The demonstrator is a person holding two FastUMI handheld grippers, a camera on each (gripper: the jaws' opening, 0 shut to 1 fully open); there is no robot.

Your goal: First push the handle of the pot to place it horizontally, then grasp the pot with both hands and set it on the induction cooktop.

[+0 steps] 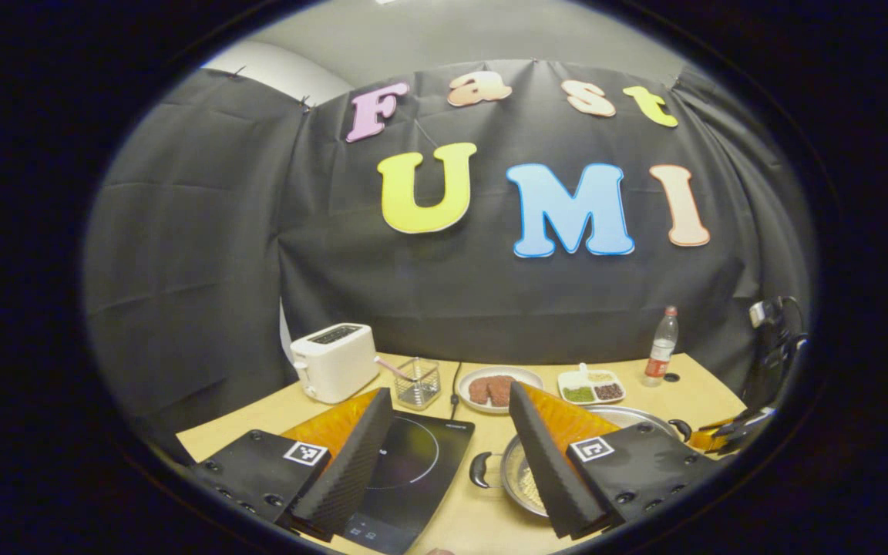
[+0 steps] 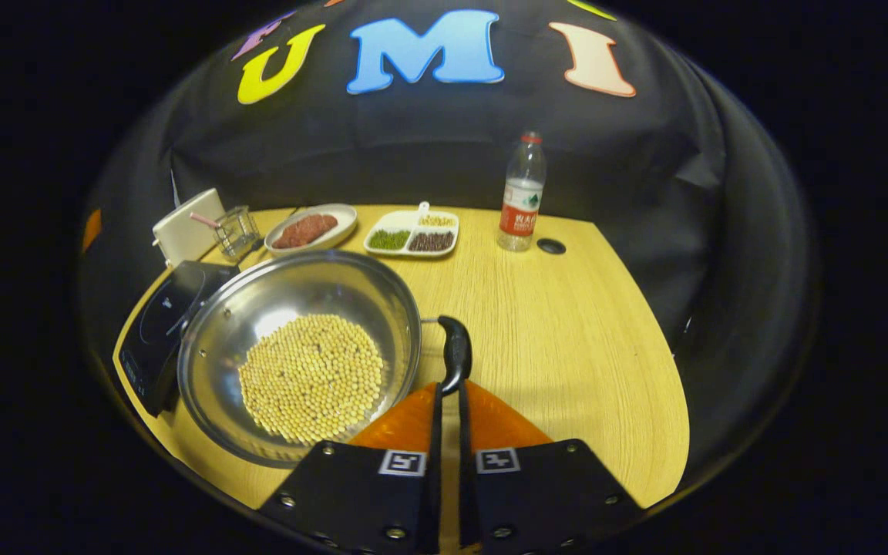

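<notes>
A steel pot (image 2: 297, 308) holding yellow beans (image 2: 311, 378) stands on the wooden table, just right of the black induction cooktop (image 2: 163, 324). My right gripper (image 2: 449, 385) is at the pot's near-right side, its fingers drawn together on the near end of the black side handle (image 2: 455, 343). In the left gripper view my left gripper (image 1: 449, 391) hangs open and wide above the table. The cooktop (image 1: 413, 459) lies below its left finger, the pot (image 1: 517, 482) and its other black handle (image 1: 481, 469) below its right finger. The right gripper (image 1: 737, 432) shows at the far right.
Along the table's back stand a white toaster (image 1: 334, 361), a small wire basket (image 1: 418, 381), a plate of meat (image 2: 309, 229), a divided dish of beans (image 2: 412, 235) and a water bottle (image 2: 521, 193). Bare table (image 2: 560, 347) stretches right of the pot.
</notes>
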